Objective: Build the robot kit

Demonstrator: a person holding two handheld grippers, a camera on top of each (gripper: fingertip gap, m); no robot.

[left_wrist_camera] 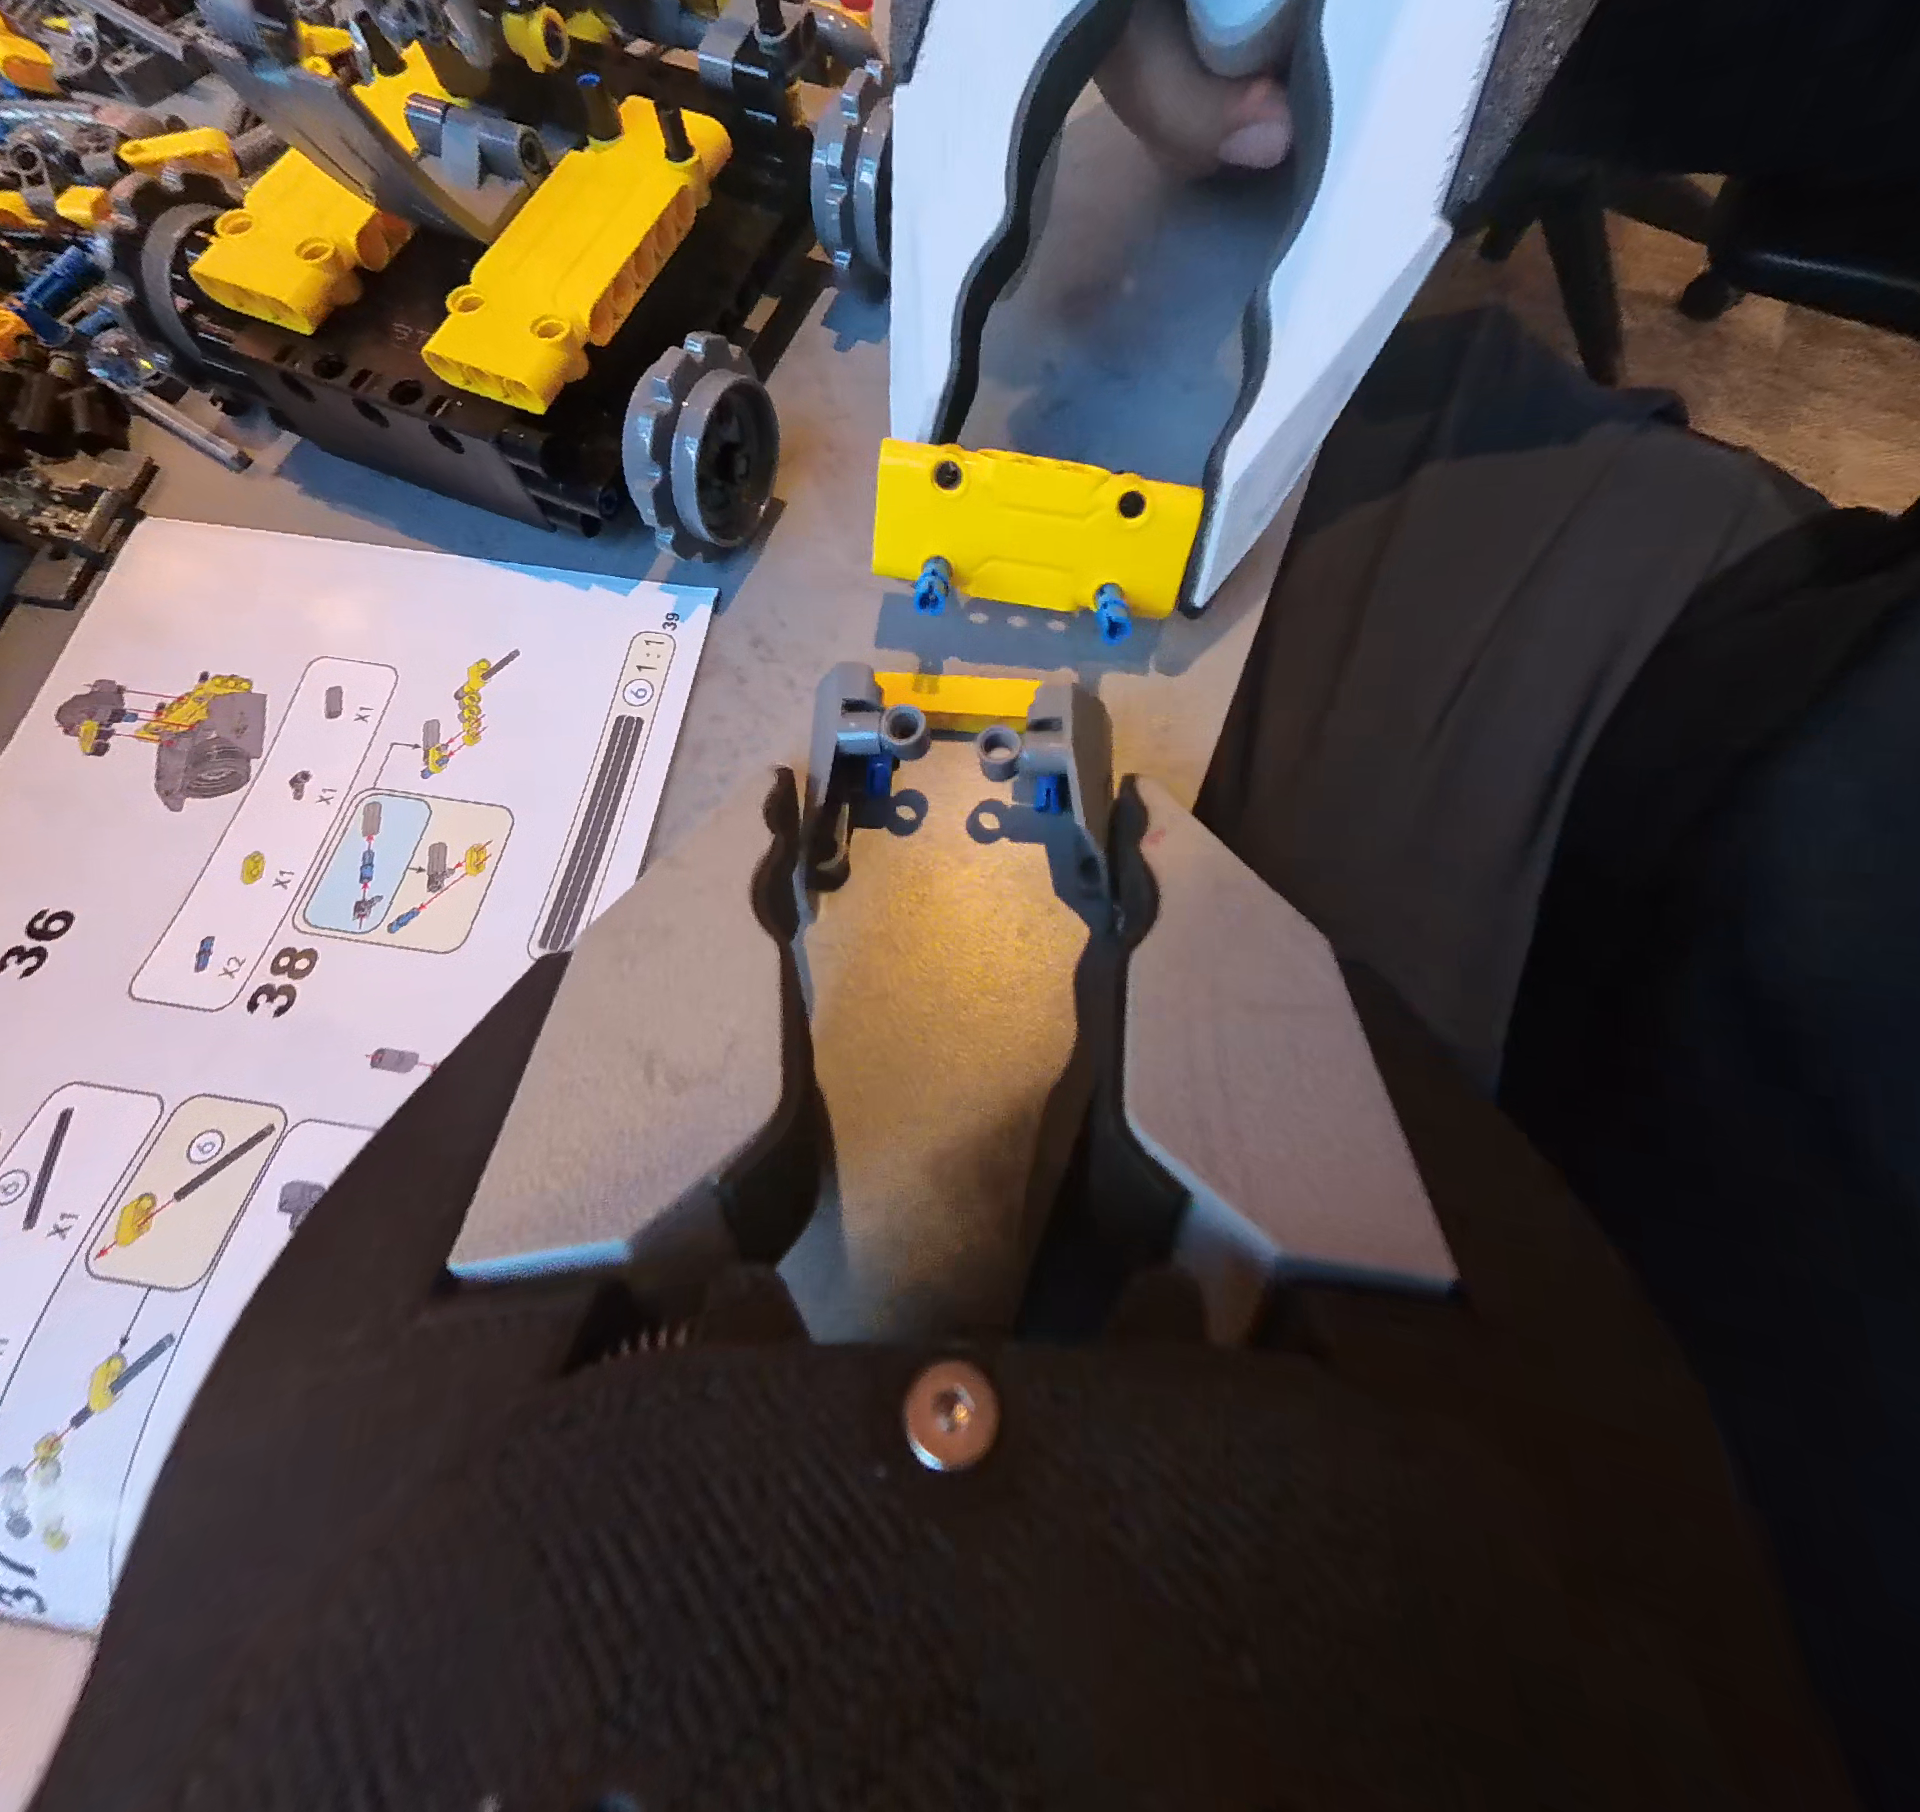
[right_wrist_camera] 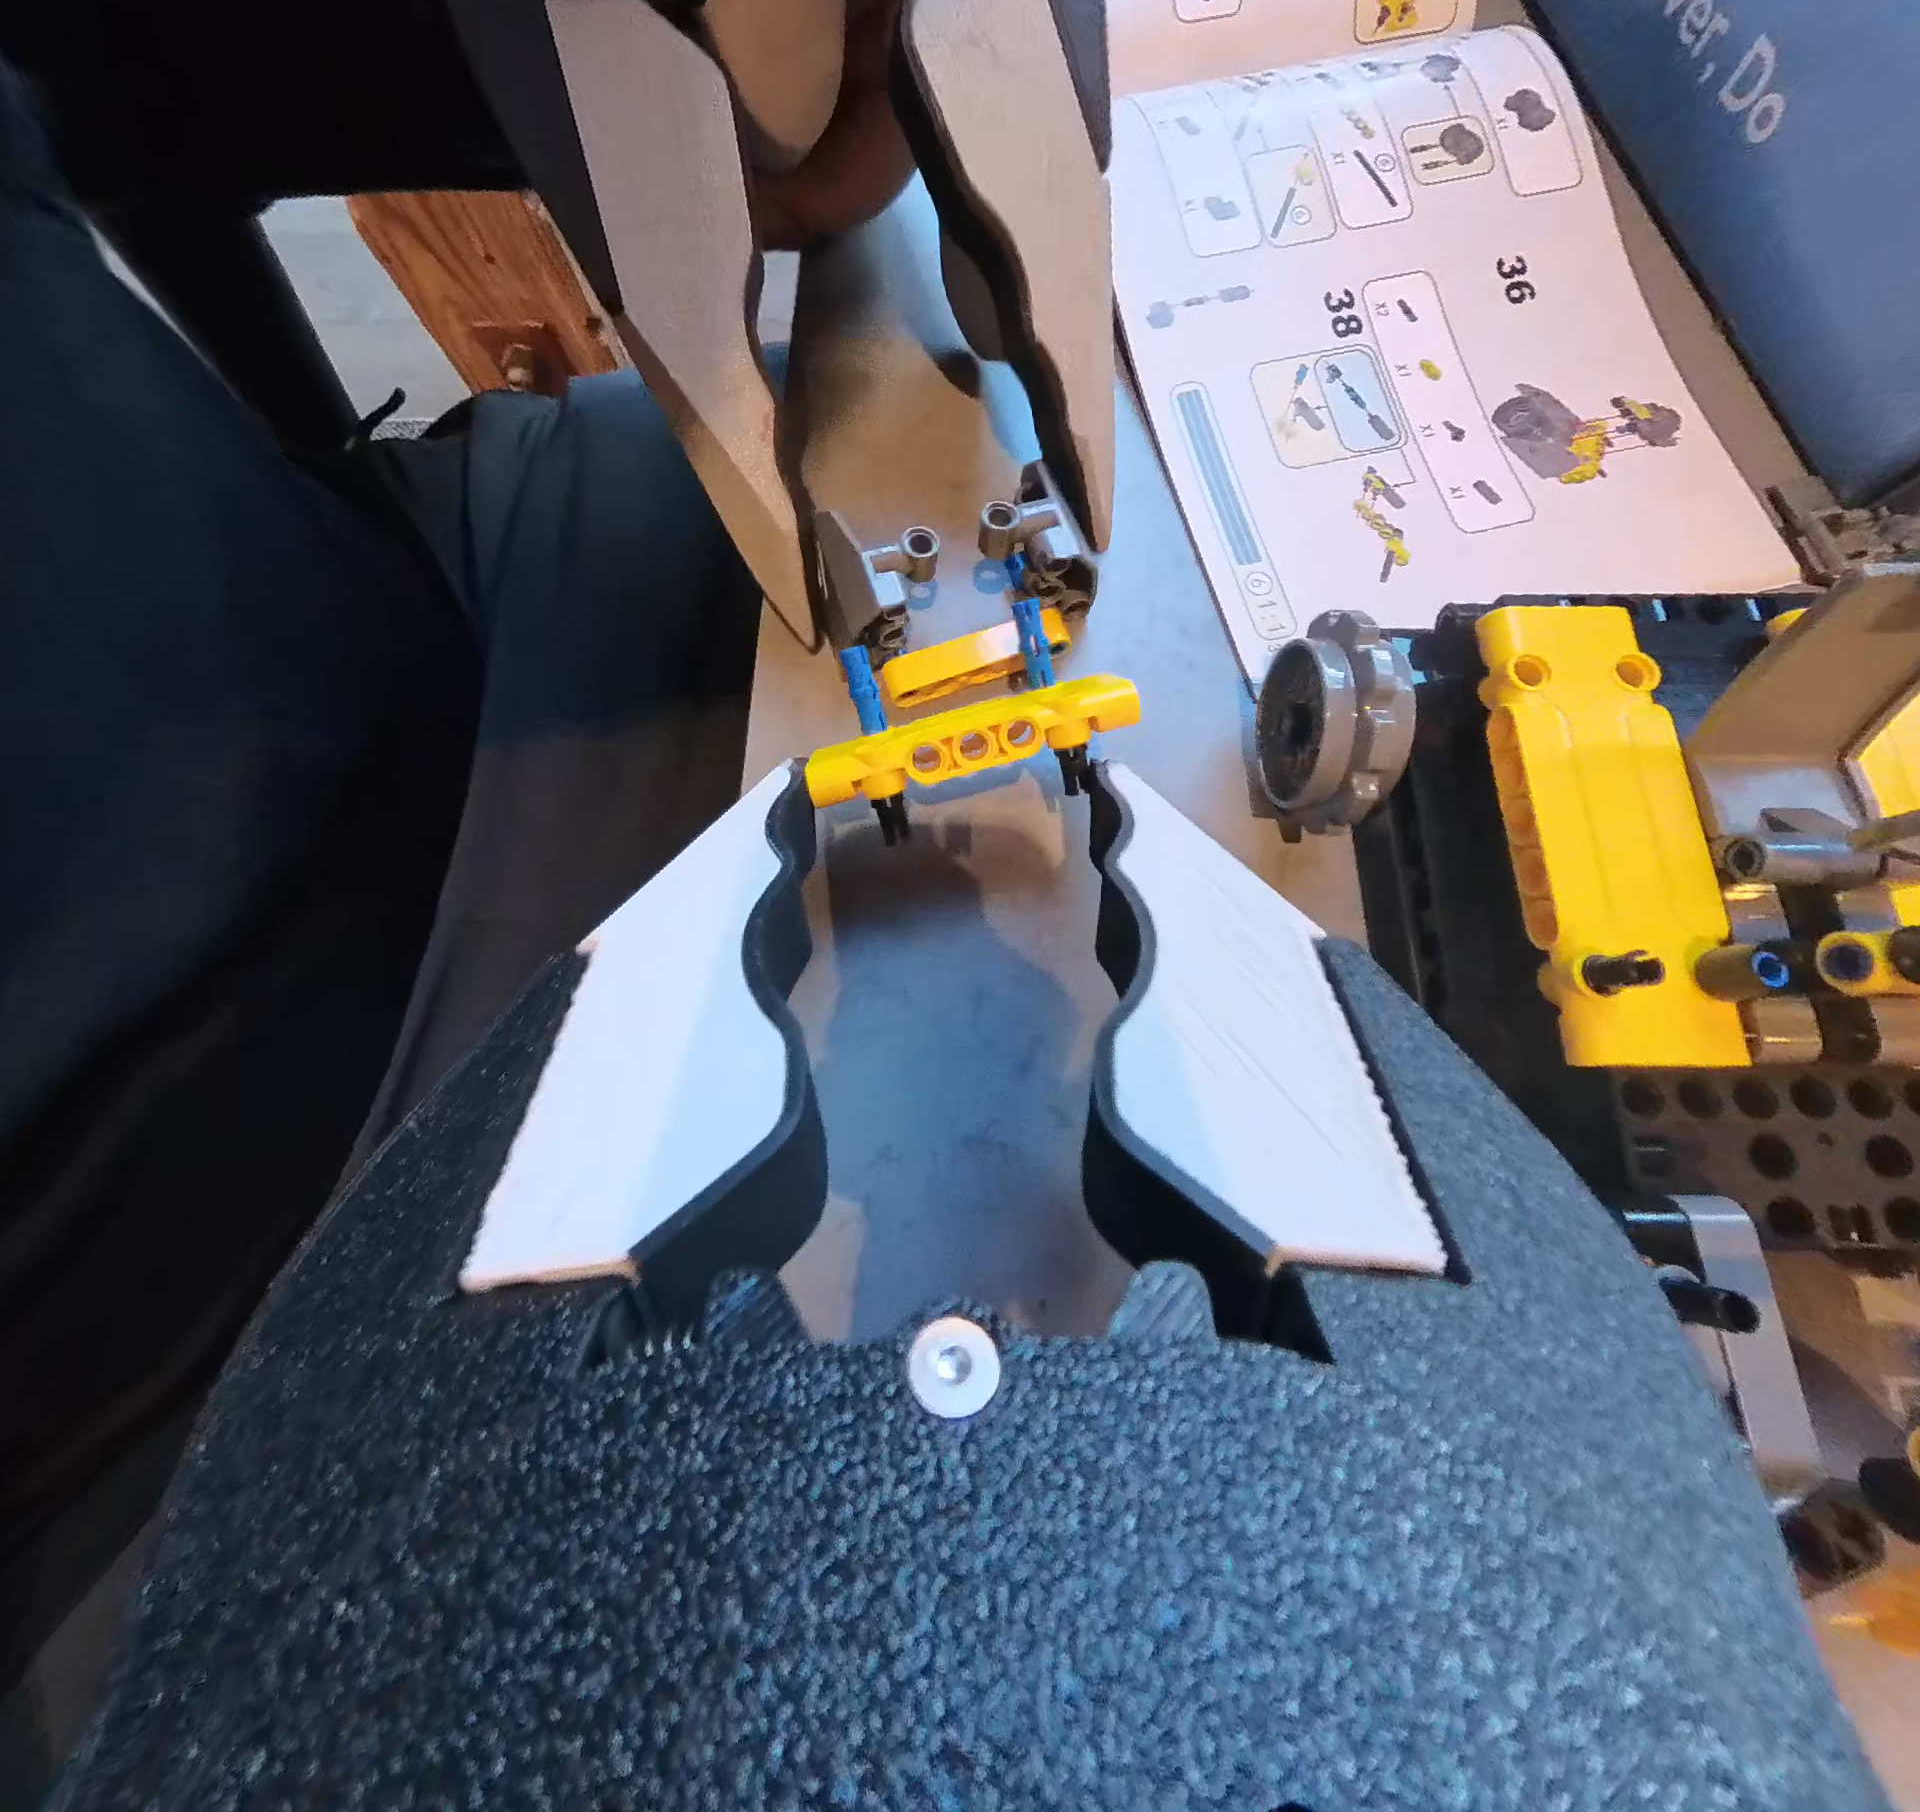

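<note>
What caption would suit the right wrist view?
Two handheld grippers face each other, the right gripper holding a yellow panel, the left gripper a grey assembly.

The open instruction booklet (left_wrist_camera: 312, 827) at the left of the left wrist view carries bold printed step numbers and small quantity marks beside its diagrams. In the right wrist view's upper right corner, a dark blue cover (right_wrist_camera: 1714, 152) bears pale lettering.

Two wrist views facing each other, close over table (left_wrist_camera: 790, 609), sharing yellow brick (left_wrist_camera: 1034, 541)
</note>
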